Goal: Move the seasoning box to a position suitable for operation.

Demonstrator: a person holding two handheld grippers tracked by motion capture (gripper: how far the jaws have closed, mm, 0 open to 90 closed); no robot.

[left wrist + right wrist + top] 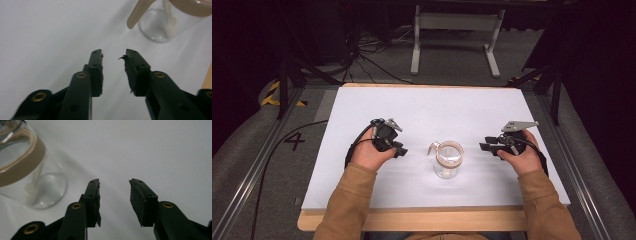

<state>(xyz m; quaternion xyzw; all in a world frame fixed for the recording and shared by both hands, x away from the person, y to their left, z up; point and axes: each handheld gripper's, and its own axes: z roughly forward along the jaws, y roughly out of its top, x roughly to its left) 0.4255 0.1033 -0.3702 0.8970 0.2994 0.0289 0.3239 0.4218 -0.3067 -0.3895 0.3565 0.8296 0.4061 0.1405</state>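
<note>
Clear glass, banded at the rim in tan, makes up the jar [448,161] that we have standing upright on the white table [427,107], a little toward the near edge and about midway between the left and right edges. A tan flap or spout [432,148] sticks out from its rim on the side facing our left claw, and a pale stick-like piece [170,17] leans inside the glass, its thick end near the bottom.

We hold our left claw [401,149] just to the left of the jar and our right claw [484,146] just to its right, both low over the table and turned in toward the jar. Neither touches it. In the left gripper view the left claw [113,56] has its jaws spread apart with only bare table between them, the jar beyond and off to one side. In the right gripper view the right claw [113,185] is likewise parted and empty, with the jar [25,170] standing beside its jaw, apart from it.
</note>
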